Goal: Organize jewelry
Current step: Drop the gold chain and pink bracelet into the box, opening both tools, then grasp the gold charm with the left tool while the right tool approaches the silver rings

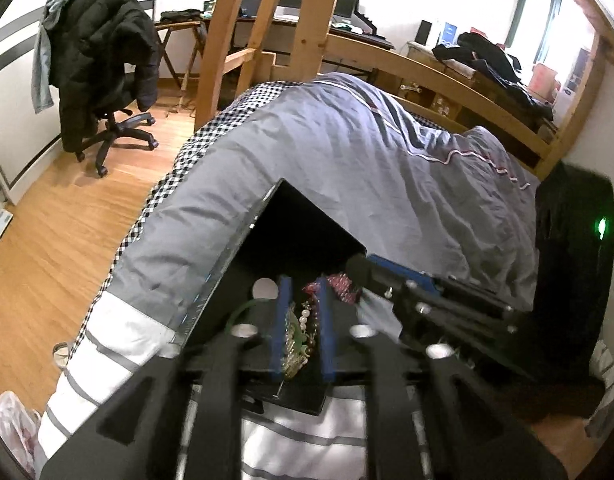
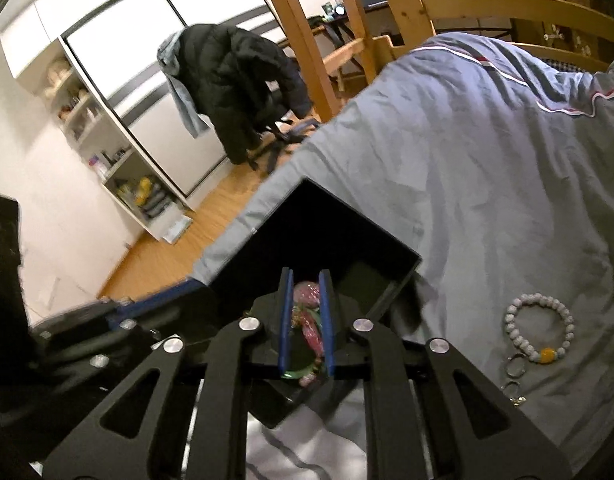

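Both pairs of blue fingers (image 1: 283, 320) stand narrowly apart over one black box (image 2: 319, 232) of tangled jewelry (image 1: 303, 332), grip unclear, while one white bracelet (image 2: 541, 330) and two rings (image 2: 516, 365) lie beside it on the bed (image 2: 487, 168).

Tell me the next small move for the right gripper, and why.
Probably open the right hand-held gripper and let go: its fingers sit over the open black box, closed around the pink beads. The white bead bracelet is on the bedspread, outside the box.
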`<state>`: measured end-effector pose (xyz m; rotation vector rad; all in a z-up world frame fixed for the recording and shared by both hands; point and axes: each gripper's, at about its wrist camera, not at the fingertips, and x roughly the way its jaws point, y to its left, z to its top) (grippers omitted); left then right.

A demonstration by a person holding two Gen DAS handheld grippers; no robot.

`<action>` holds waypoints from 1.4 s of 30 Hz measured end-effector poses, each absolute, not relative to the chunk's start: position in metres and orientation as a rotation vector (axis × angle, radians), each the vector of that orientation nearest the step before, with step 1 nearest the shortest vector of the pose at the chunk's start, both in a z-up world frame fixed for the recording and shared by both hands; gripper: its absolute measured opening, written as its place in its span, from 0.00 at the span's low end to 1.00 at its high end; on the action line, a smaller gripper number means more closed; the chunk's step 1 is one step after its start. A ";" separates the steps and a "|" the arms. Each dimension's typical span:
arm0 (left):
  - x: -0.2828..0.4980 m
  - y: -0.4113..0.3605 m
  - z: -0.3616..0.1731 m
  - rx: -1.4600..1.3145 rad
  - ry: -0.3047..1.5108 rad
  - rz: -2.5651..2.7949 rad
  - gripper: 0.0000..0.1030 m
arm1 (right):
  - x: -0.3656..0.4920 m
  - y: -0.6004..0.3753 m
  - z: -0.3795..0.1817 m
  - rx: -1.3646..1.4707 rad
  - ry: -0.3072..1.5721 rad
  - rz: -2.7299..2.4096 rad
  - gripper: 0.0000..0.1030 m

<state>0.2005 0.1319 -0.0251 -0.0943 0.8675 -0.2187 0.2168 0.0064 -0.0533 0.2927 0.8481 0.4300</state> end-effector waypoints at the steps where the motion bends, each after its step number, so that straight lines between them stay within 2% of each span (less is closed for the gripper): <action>1: 0.199 0.134 -0.023 -0.096 0.852 -0.194 0.47 | 0.214 0.002 -0.054 0.285 0.841 0.400 0.40; 2: 0.198 0.137 -0.021 -0.101 0.839 -0.178 0.55 | 0.213 -0.003 -0.054 0.289 0.833 0.385 0.57; 3: 0.197 0.139 -0.019 -0.111 0.834 -0.182 0.58 | 0.210 -0.007 -0.054 0.292 0.821 0.377 0.64; 10: 0.194 0.131 -0.017 -0.107 0.823 -0.197 0.64 | 0.191 -0.039 -0.054 0.187 0.798 0.267 0.70; 12: 0.194 0.126 -0.017 -0.094 0.818 -0.201 0.72 | 0.185 -0.051 -0.054 0.175 0.794 0.235 0.77; 14: 0.191 0.119 -0.017 -0.082 0.804 -0.201 0.89 | 0.179 -0.062 -0.054 0.167 0.786 0.208 0.86; 16: 0.188 0.110 -0.018 -0.074 0.790 -0.210 0.92 | 0.172 -0.076 -0.055 0.161 0.786 0.181 0.87; 33: 0.176 0.041 -0.060 -0.080 0.838 -0.416 0.92 | 0.134 -0.177 -0.066 0.284 0.784 0.035 0.88; 39: 0.172 0.008 -0.089 -0.018 0.858 -0.490 0.91 | 0.136 -0.188 -0.075 0.309 0.784 0.053 0.83; 42: 0.171 -0.004 -0.103 0.014 0.874 -0.519 0.87 | 0.139 -0.189 -0.079 0.319 0.786 0.072 0.79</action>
